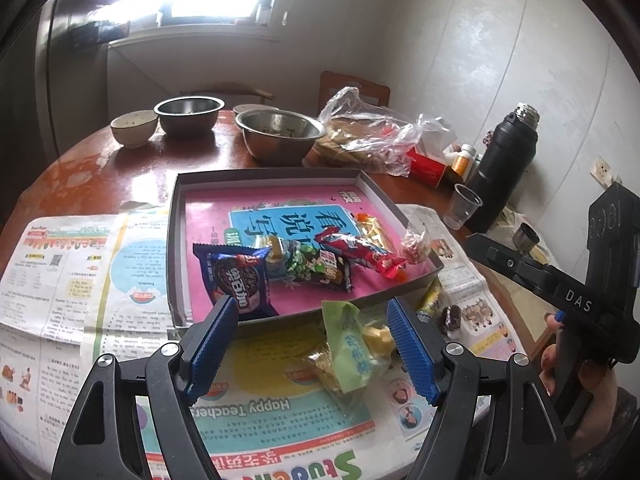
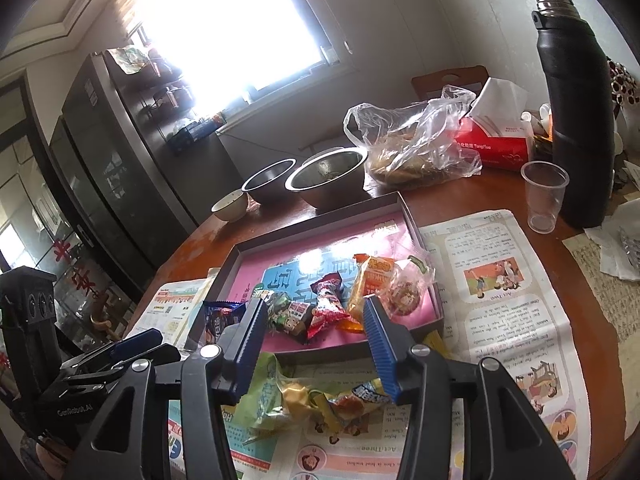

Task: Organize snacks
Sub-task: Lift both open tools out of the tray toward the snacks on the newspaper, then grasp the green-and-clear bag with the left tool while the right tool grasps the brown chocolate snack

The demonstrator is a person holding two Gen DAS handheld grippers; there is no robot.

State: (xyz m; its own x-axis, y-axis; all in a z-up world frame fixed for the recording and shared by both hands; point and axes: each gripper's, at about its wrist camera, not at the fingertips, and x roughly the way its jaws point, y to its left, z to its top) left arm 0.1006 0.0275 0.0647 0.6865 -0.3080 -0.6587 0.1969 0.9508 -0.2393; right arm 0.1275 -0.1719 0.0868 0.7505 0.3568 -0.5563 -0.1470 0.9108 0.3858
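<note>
A shallow grey box (image 1: 264, 176) with a pink printed floor lies on newspaper. Inside it are a blue cookie packet (image 1: 236, 276), a dark packet (image 1: 324, 272), a red packet (image 1: 360, 252), an orange packet (image 2: 372, 280) and a clear candy bag (image 1: 416, 246). In front of the box, a green packet (image 1: 348, 344) and gold-wrapped snacks (image 1: 324, 368) rest on the paper. My left gripper (image 1: 312, 304) hovers open above them, touching nothing. My right gripper (image 2: 315, 302) hangs open over the box's near edge, nothing between its pads. Two small snacks (image 1: 450, 320) lie right of the box.
Two steel bowls (image 1: 280, 136) and a ceramic bowl (image 1: 134, 128) stand behind the box. A plastic bag of food (image 2: 412, 148), a red tissue box (image 2: 496, 146), a black flask (image 2: 576, 120) and a clear cup (image 2: 544, 196) crowd the right. A person's hand (image 1: 556, 364) grips the right tool.
</note>
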